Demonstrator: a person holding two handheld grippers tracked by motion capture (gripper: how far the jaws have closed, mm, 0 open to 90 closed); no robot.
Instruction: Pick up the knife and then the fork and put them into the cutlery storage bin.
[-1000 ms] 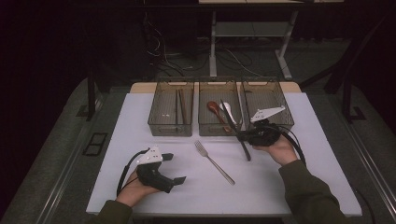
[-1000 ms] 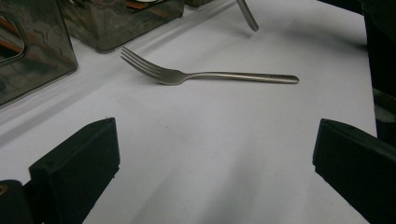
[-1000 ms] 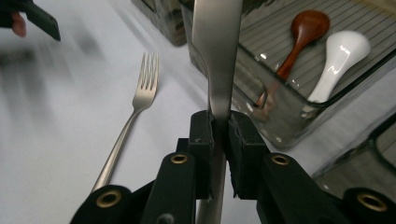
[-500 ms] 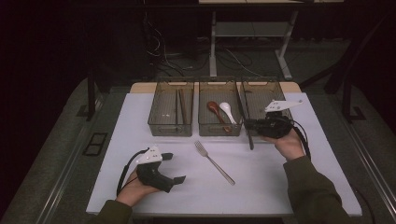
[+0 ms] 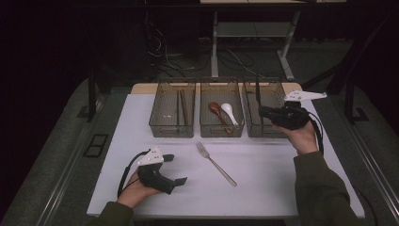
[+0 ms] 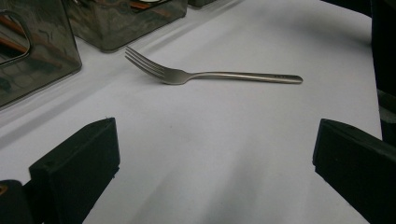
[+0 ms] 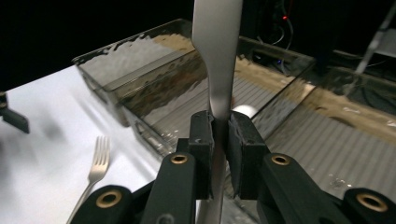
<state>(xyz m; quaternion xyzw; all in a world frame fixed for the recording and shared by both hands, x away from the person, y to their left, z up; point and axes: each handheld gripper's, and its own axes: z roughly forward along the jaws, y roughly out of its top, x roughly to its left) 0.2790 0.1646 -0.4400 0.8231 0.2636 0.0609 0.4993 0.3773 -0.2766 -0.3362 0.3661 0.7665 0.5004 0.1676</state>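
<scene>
My right gripper (image 5: pixel 263 112) is shut on a flat metal table knife (image 5: pixel 257 90), which stands nearly upright over the right clear bin (image 5: pixel 266 132). In the right gripper view the pads (image 7: pixel 201 130) pinch the knife (image 7: pixel 217 46) at its narrow part, with the bin behind it. A metal fork (image 5: pixel 215 164) lies on the white mat between the two hands, tines toward the bins. My left gripper (image 5: pixel 175 168) rests low at the front left, open. Its jaws (image 6: pixel 217 140) stand wide apart and nothing is between them, with the fork (image 6: pixel 210 75) ahead.
Three clear bins stand in a row at the back of the white mat (image 5: pixel 263 188). The left bin (image 5: pixel 171 130) holds chopsticks (image 5: pixel 182 106). The middle bin (image 5: pixel 221 130) holds a brown spoon (image 5: pixel 215 109) and a white spoon (image 5: pixel 229 111).
My right hand has moved right and up with the knife, which has swung from slanting down over the mat to nearly upright over the right bin. The left hand has kept still.
</scene>
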